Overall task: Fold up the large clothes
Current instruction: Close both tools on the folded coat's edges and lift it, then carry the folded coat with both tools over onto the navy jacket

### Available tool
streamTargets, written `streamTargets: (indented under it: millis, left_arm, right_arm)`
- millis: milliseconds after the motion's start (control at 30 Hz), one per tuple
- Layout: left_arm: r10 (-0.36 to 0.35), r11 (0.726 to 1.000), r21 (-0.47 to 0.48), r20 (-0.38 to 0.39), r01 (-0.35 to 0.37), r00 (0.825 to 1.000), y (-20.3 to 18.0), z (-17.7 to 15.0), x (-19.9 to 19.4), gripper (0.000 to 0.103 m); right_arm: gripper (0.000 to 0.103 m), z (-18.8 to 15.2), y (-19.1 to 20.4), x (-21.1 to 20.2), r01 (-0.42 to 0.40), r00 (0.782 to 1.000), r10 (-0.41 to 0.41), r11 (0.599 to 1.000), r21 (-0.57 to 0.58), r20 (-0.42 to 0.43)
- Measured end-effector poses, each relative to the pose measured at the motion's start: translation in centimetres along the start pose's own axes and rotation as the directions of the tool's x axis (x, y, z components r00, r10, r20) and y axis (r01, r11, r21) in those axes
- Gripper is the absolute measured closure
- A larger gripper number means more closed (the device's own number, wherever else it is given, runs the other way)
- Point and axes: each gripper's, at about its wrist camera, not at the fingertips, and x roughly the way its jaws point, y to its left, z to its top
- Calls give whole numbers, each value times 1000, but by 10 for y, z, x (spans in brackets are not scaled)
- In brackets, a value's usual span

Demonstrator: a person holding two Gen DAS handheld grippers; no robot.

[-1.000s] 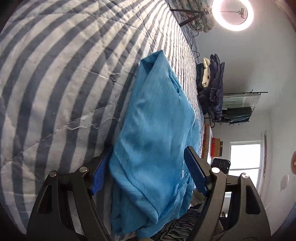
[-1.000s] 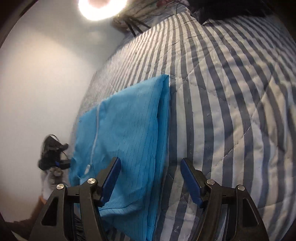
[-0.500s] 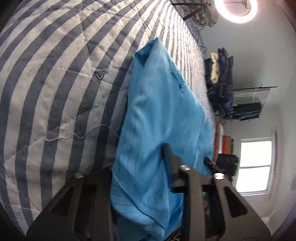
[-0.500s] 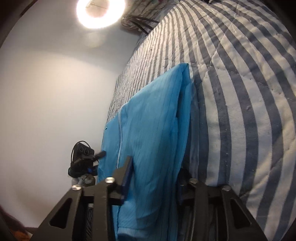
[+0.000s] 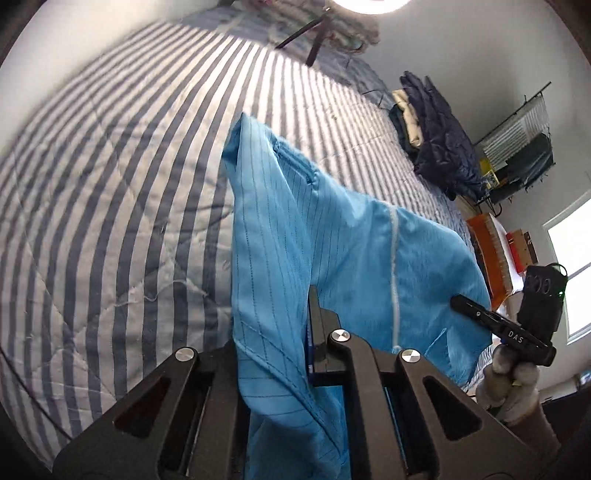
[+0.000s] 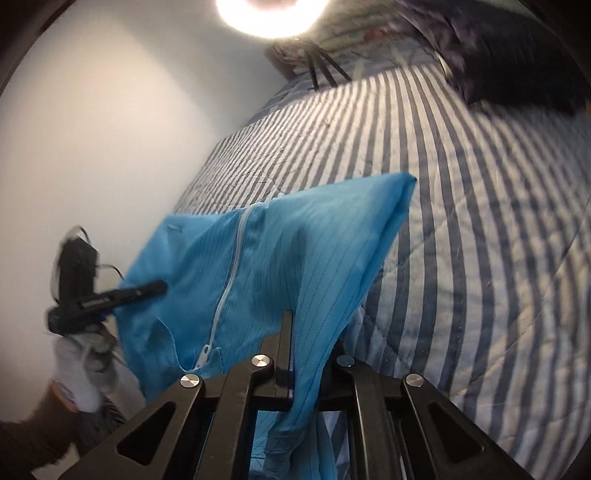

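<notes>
Now your left gripper (image 5: 291, 332) and right gripper (image 6: 310, 354), apart a second ago, both clamp the blue garment (image 5: 332, 236), lifting its 6 o'clock edge off the striped quilt (image 5: 110, 184).

striped quilted bed (image 5: 110, 206) bears blue garment (image 5: 332, 240), dark clothes pile (image 5: 436, 140).

Under my tongs I see a big bed cover (image 5: 110, 192) with blue and white stripes. It fills most of the left side of my left view. A bright round lamp (image 6: 271, 14) shines at the top middle of my right view, with black stand legs (image 6: 325, 68) just below it. At the upper right of my left view, a pile of dark clothes (image 5: 439, 140) sits at the bed's edge. A window (image 5: 572, 273) glows at the right edge.
</notes>
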Motion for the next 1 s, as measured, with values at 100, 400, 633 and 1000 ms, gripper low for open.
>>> streamTargets:
  millis: [100,400,633,1000]
  left_arm:
    - [8,1000,23,23,-9,1000,-14,5,-4,100]
    - [-17,990,141,102,2,995,-78,51,-11,100]
    - [-76,973,227,143,42,987,-136,104,-4,100]
    - [-167,940,330,215,89,962,-246,204,17,100]
  right_arm:
    - [100,13,31,-7,107,994,-107,987,-120,6]
    - [100,59,51,-60,275,961,-255,923,-268,107]
    - [100,109,25,-108,370,926,-325,886,-280,194]
    - [100,211,-24,-167,550,827,-466,786,-283,316]
